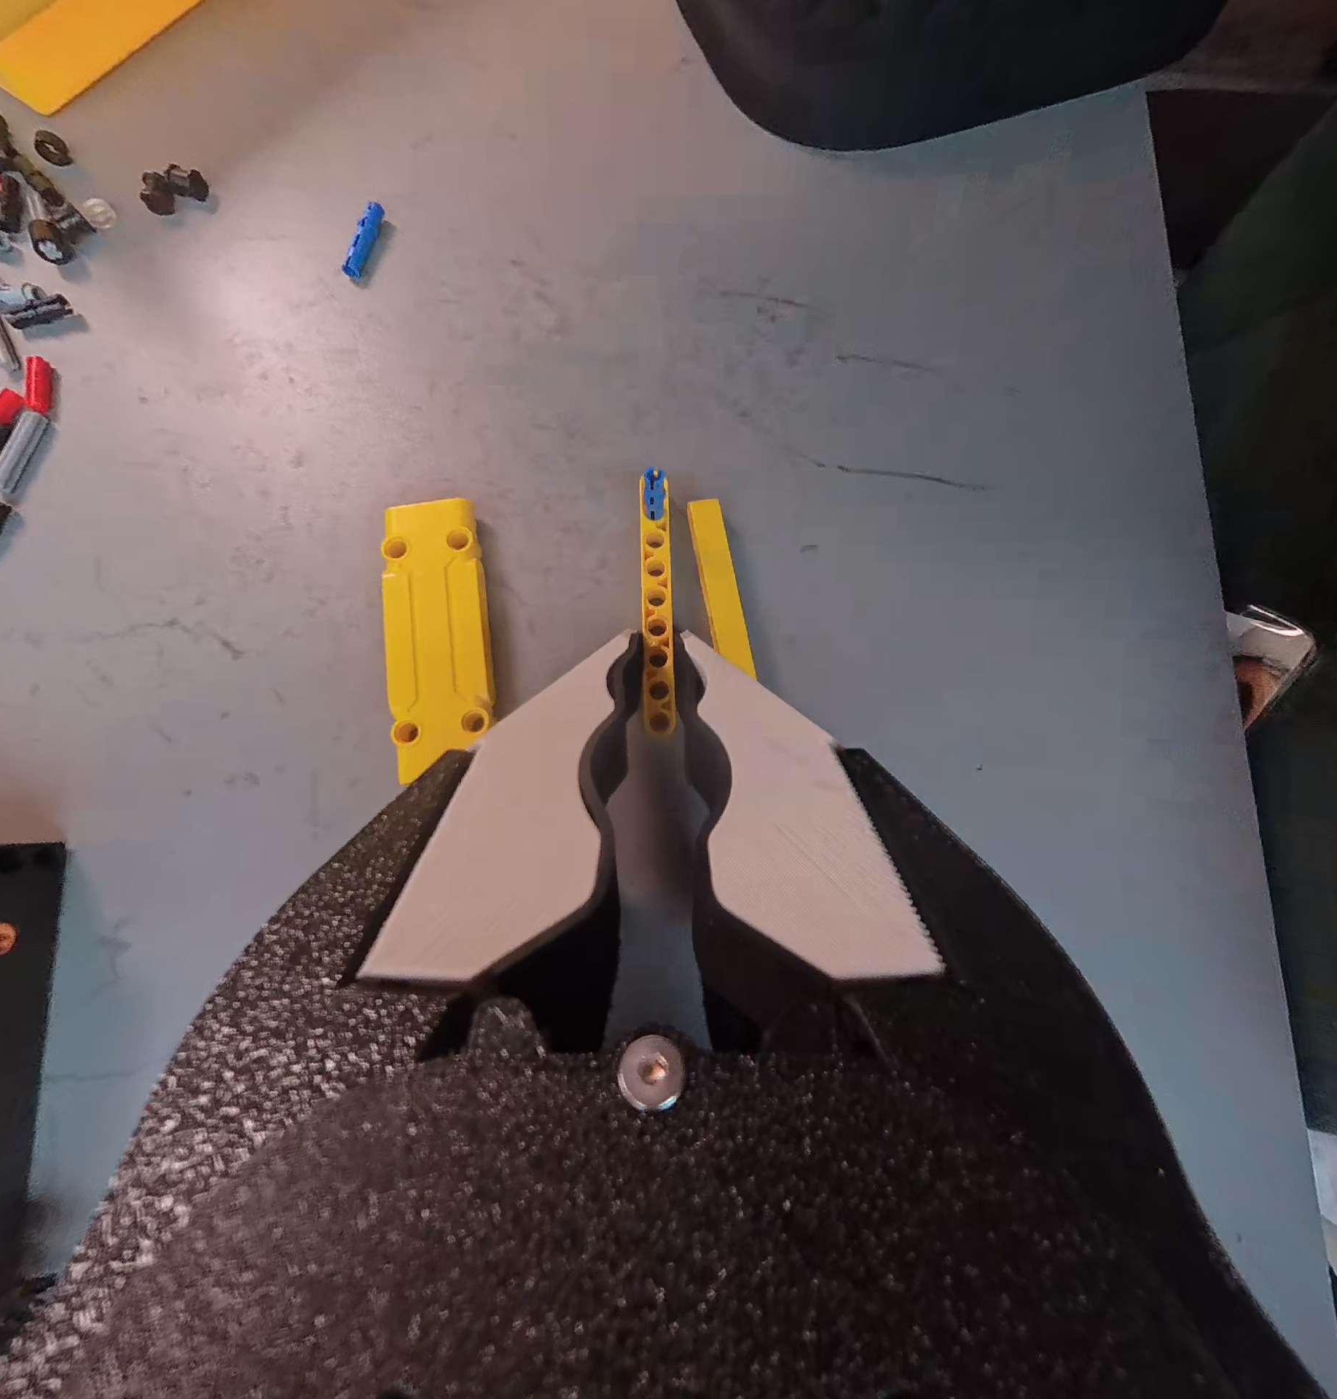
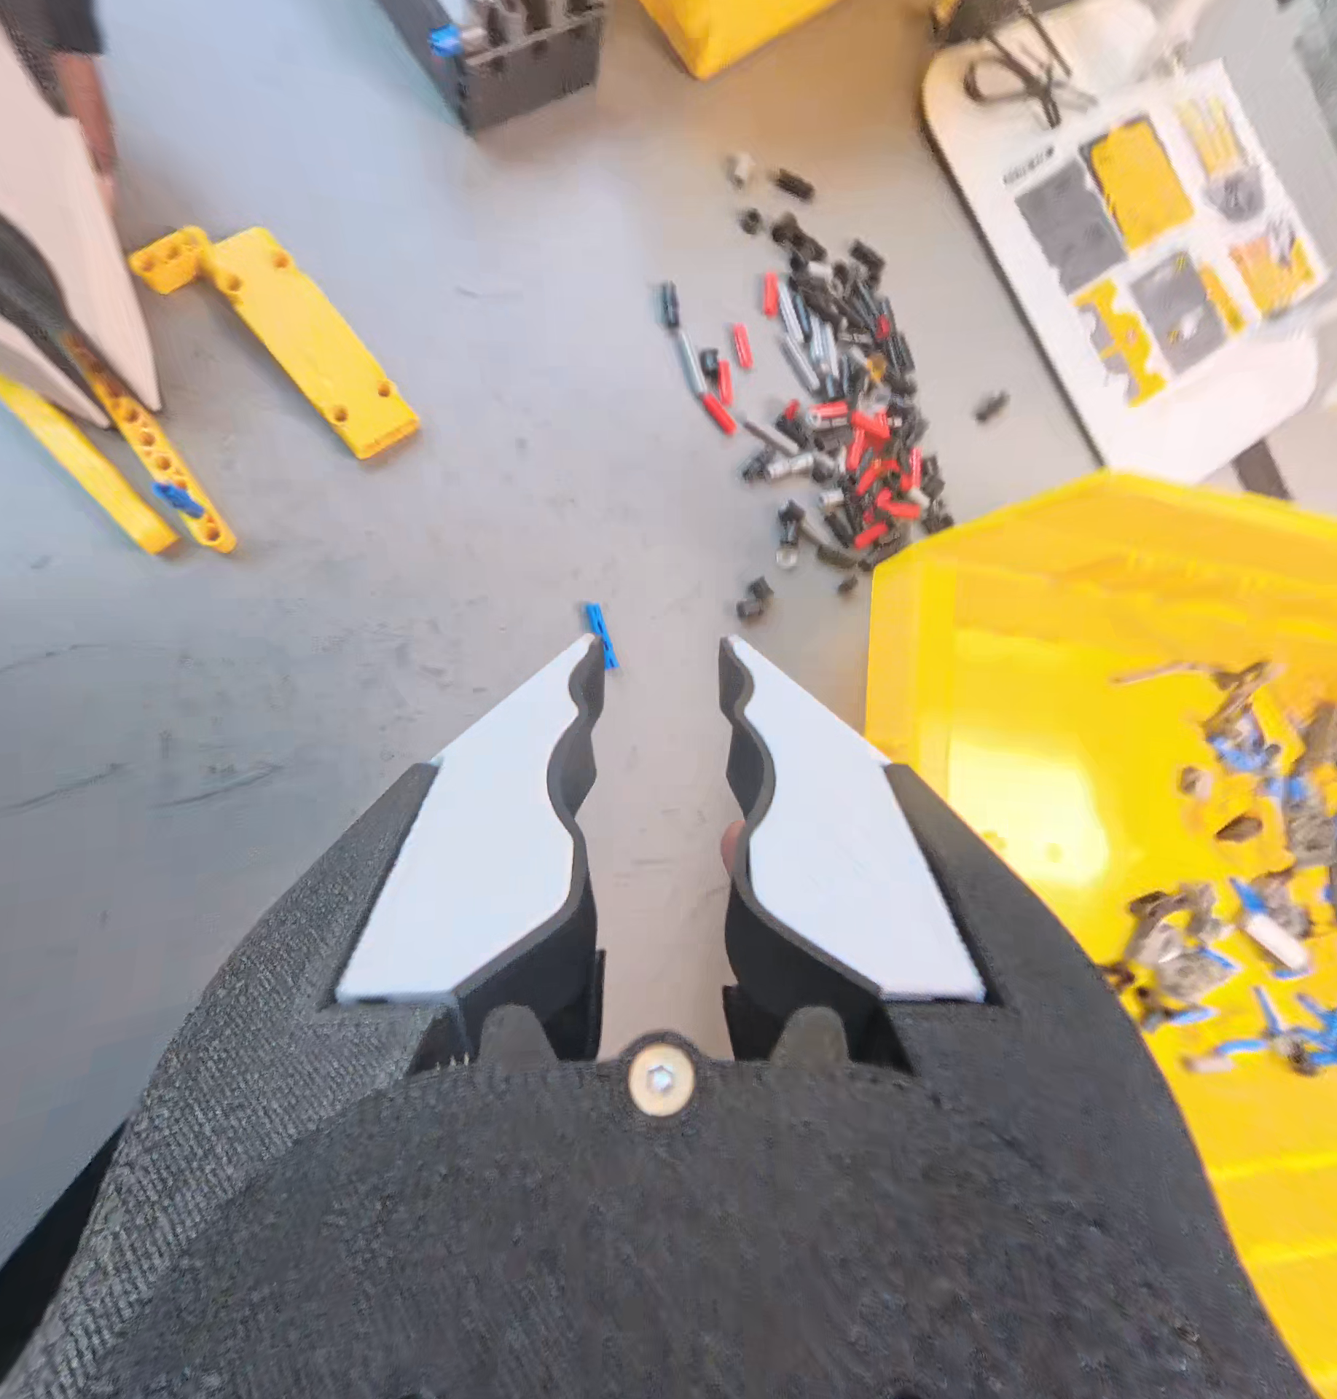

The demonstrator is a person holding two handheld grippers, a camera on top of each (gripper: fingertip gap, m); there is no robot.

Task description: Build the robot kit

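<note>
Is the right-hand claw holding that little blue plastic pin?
No, the right gripper is open with nothing between its fingers, and the small blue plastic pin lies on the grey table by its left fingertip.

Left gripper: I see two pale grey fingers with wavy black inner edges.
Body: bumpy black plastic, one silver screw in the middle.
Right gripper: mine looks the same, white-grey fingers, black body, silver screw.

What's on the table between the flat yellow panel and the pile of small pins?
Right wrist view: mostly bare grey table lies between yellow panel and pin pile; no part lies there.
</note>
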